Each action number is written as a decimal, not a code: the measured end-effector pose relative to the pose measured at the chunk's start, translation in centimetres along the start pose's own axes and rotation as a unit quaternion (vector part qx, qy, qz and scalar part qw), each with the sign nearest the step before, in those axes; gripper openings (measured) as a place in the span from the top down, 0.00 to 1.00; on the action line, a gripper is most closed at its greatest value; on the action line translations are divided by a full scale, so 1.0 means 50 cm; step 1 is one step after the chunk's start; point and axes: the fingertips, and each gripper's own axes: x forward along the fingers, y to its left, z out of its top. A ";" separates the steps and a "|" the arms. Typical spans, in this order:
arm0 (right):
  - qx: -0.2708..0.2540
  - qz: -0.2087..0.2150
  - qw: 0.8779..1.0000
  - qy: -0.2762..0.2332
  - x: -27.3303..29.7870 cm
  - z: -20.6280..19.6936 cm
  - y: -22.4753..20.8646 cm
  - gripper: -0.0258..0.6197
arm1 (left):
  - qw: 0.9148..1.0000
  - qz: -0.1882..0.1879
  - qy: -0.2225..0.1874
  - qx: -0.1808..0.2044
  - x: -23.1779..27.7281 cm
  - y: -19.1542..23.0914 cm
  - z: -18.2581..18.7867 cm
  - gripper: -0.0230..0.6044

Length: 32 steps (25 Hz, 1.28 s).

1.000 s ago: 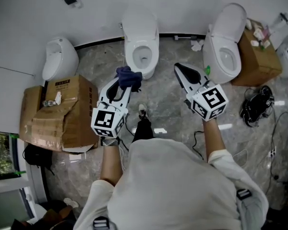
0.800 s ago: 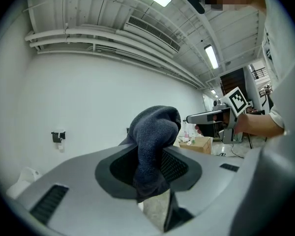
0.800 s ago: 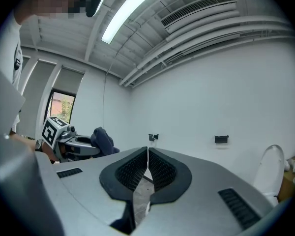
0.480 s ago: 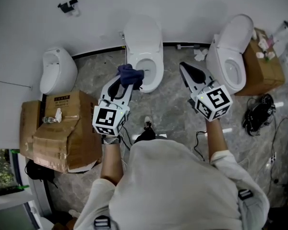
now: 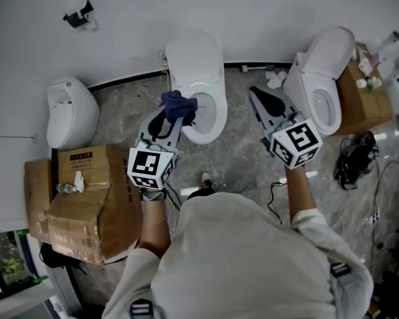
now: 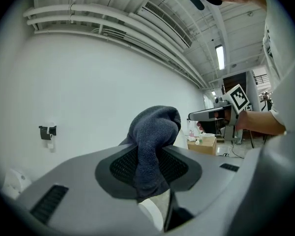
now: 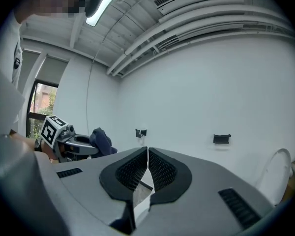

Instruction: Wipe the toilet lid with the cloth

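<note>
Standing on grey marble floor [image 5: 243,155] against a white wall [image 5: 133,12], the toilet [image 5: 198,72] has the cloth [image 5: 177,104] by its bowl's left rim, pinched in the left gripper [image 5: 174,116]; the right gripper [image 5: 254,94], to its right, is closed and empty.

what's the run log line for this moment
left gripper: shut on cloth | right gripper: shut, empty | toilet lid: raised, untouched

The room is lit brightly by long white ceiling lamps [image 6: 220,57]. Both gripper views are bent round and darkened at the edges.
</note>
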 end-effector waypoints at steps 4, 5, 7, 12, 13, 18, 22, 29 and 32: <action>0.000 -0.015 1.000 0.008 0.077 -0.006 -0.041 0.91 | 1.000 -0.008 0.003 -0.006 0.059 0.067 -0.007 0.78; 0.001 -0.017 1.000 0.011 0.097 -0.010 -0.049 0.91 | 1.000 -0.009 0.004 -0.008 0.073 0.085 -0.010 0.78; 0.005 -0.022 1.000 0.017 0.136 -0.017 -0.064 0.91 | 1.000 -0.011 0.005 -0.011 0.100 0.122 -0.014 0.78; 0.006 -0.034 0.999 0.028 0.220 -0.030 -0.099 0.91 | 1.000 -0.020 0.014 -0.008 0.163 0.201 -0.029 0.78; 0.004 -0.037 0.999 0.030 0.233 -0.034 -0.108 0.91 | 1.000 -0.021 0.017 -0.004 0.176 0.215 -0.034 0.78; 0.009 -0.049 0.998 0.037 0.279 -0.059 -0.147 0.91 | 0.999 -0.013 0.029 0.000 0.230 0.283 -0.060 0.78; 0.021 -0.046 0.998 0.035 0.317 -0.076 -0.182 0.91 | 0.999 0.010 0.031 -0.006 0.285 0.328 -0.077 0.78; -0.002 -0.014 0.999 0.036 0.409 -0.108 -0.246 0.91 | 0.998 0.041 0.043 -0.038 0.414 0.397 -0.142 0.78; 0.005 -0.006 1.000 0.025 0.443 -0.125 -0.296 0.91 | 0.996 0.058 0.054 -0.042 0.489 0.427 -0.180 0.78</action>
